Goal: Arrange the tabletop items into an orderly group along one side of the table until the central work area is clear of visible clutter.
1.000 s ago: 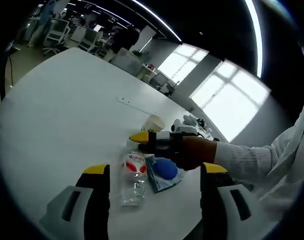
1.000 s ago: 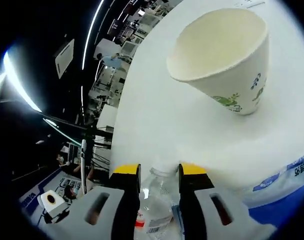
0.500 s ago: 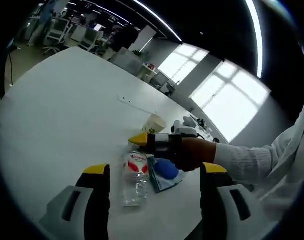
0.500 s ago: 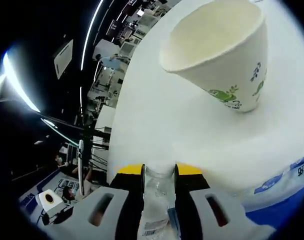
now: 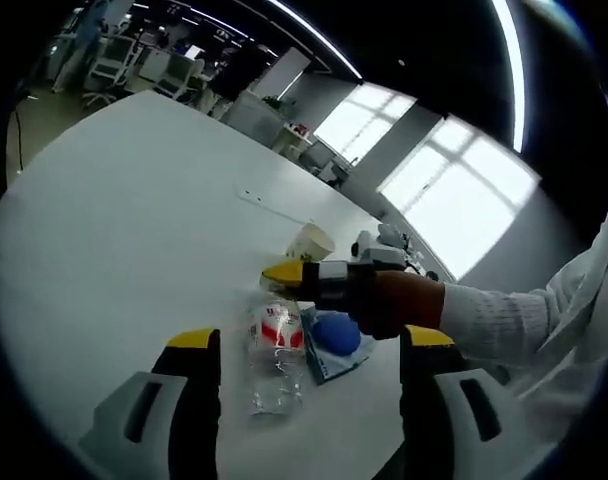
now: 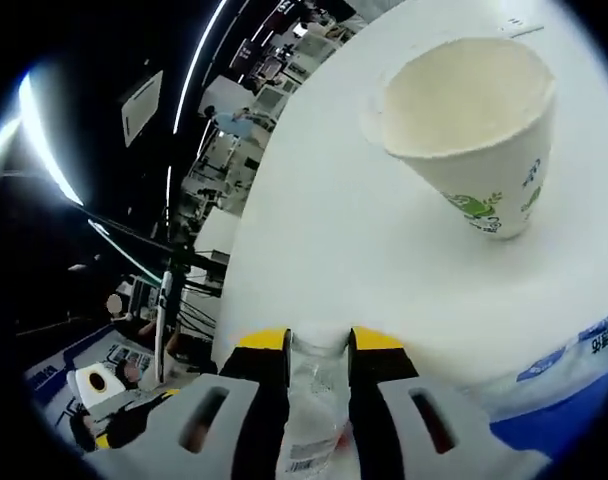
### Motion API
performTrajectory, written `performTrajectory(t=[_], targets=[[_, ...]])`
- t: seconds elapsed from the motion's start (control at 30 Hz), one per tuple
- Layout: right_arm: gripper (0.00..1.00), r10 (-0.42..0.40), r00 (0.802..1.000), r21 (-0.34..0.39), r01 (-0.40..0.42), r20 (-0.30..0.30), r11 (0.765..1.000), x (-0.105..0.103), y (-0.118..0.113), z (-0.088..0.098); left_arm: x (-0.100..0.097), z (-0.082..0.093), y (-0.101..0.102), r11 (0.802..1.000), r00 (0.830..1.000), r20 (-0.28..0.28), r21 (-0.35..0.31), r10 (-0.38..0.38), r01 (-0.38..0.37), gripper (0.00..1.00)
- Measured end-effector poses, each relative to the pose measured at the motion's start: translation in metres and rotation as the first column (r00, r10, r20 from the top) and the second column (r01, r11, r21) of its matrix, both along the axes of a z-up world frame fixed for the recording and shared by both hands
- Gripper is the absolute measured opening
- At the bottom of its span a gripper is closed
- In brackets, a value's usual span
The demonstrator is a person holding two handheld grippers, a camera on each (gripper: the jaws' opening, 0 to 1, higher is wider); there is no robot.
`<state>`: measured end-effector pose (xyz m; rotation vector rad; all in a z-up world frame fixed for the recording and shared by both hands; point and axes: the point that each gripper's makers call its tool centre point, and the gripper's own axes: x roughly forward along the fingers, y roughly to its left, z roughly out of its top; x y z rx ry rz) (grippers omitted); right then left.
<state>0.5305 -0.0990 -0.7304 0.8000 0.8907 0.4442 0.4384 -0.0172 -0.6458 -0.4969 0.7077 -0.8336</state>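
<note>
The white table (image 5: 114, 230) carried a small cluster near the right tongs: a paper cup, a clear plastic water bottle and a blue-and-white packet; the rest of the top in the left gripper view lay bare apart from a small flat strip (image 5: 252, 197) farther off; the paper cup (image 6: 474, 140) stood upright just beyond the bottle, apart from it, with a green print on its side; the blue-and-white packet (image 5: 329, 345) lay just beside the bottle, a rounded blue shape showing on it; the water bottle (image 5: 274, 355) lay on its side with a red-and-white label, its neck towards the right tongs; the right tongs (image 6: 319, 345) were clamped on the bottle's neck just under the white cap (image 6: 320, 335), where a second ago the jaws stood a little apart to either side of it, so the grasp had just been made; the left tongs (image 5: 309, 345) hung spread and empty above the table, as they had a second ago, nothing between them but the view of the bottle below; I judged that with the bottle now held, it could be carried to the table's edge as the start of the orderly group, the cup and packet not yet dealt with
</note>
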Motion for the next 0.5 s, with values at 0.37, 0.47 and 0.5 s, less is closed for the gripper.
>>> performTrajectory(t=[0.37,0.47,0.5], targets=[[0.20,0.089,0.986,-0.094,-0.076,0.139,0.993,-0.007,0.011,0.030,0.006,-0.024,-0.019,0.989,0.989,-0.021,0.003,-0.147,0.147,0.73],[0.20,0.120,0.972,-0.114,-0.098,0.204,0.989,-0.011,0.017,0.042,0.006,-0.030,-0.026,0.978,0.978,-0.022,0.005,-0.206,0.206,0.73],[0.20,0.131,0.970,-0.142,-0.103,0.207,0.985,-0.014,0.018,0.044,0.005,-0.032,-0.029,0.973,0.973,-0.027,-0.005,-0.231,0.231,0.73]])
